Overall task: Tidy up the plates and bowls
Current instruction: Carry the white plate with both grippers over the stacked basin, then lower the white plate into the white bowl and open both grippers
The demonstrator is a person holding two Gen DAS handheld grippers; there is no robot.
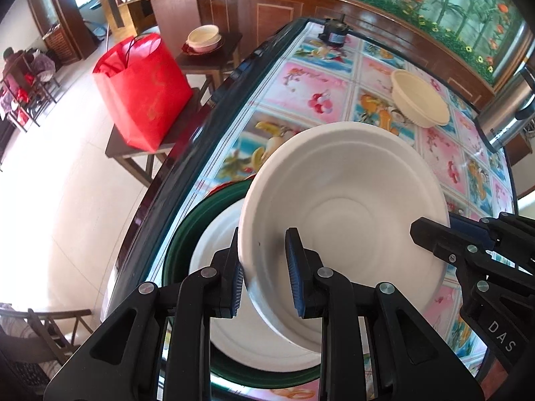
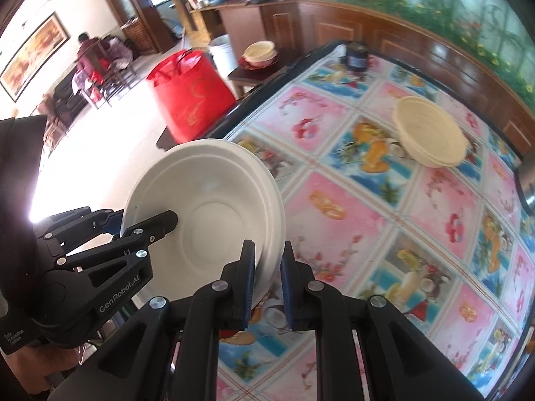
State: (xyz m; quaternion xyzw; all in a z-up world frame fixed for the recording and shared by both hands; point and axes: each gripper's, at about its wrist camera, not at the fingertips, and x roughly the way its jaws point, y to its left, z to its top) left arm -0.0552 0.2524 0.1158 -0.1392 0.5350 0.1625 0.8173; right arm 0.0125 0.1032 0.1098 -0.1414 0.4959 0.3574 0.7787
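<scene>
A white bowl hangs tilted above the flowered tablecloth, held from two sides. My left gripper is shut on its near rim, one pad inside and one outside. My right gripper is shut on the opposite rim of the same white bowl. Each gripper also shows in the other's view: the right gripper at the bowl's right edge, the left gripper at its left edge. Under the bowl a green plate holds a white dish. A cream bowl stands farther along the table.
A red bag sits on a stool beside the table edge. Stacked bowls rest on a side table behind it. A dark jar stands at the table's far end and a steel flask at the right. A chair stands at lower left.
</scene>
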